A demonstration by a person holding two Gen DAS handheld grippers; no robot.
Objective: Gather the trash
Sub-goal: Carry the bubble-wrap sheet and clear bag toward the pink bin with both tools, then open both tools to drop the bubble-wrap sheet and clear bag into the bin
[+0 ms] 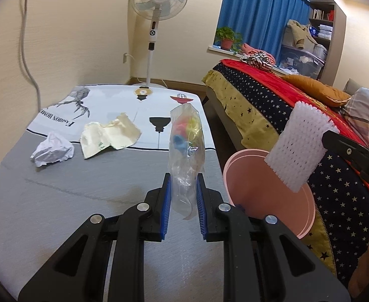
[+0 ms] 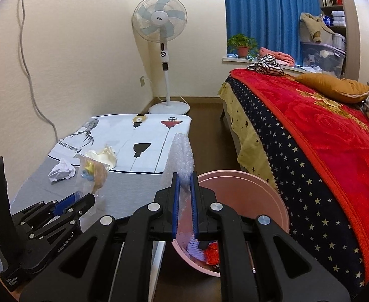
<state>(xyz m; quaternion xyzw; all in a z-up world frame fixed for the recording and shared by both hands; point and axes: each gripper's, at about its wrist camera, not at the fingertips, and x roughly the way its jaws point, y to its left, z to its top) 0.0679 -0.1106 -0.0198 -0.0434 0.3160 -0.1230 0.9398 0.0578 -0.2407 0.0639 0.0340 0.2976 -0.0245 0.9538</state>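
Observation:
My left gripper (image 1: pixel 183 180) is shut on a clear plastic bag (image 1: pixel 186 148) with colourful bits inside, held upright above the table's right part; it also shows in the right wrist view (image 2: pixel 93 173). My right gripper (image 2: pixel 184 178) is shut on a white foam net sleeve (image 2: pixel 181 156), seen in the left wrist view (image 1: pixel 300 148) above the pink bin (image 1: pixel 272 198). The bin (image 2: pixel 267 196) stands between table and bed and holds trash. A crumpled white paper (image 1: pixel 52 148) and a cream wrapper (image 1: pixel 109 136) lie on the table.
The grey table (image 1: pixel 83 188) with a printed cloth stands by the wall. A bed (image 2: pixel 310 138) with a red and starry blanket is on the right. A standing fan (image 1: pixel 156 25) is in the far corner. A cable hangs along the left wall.

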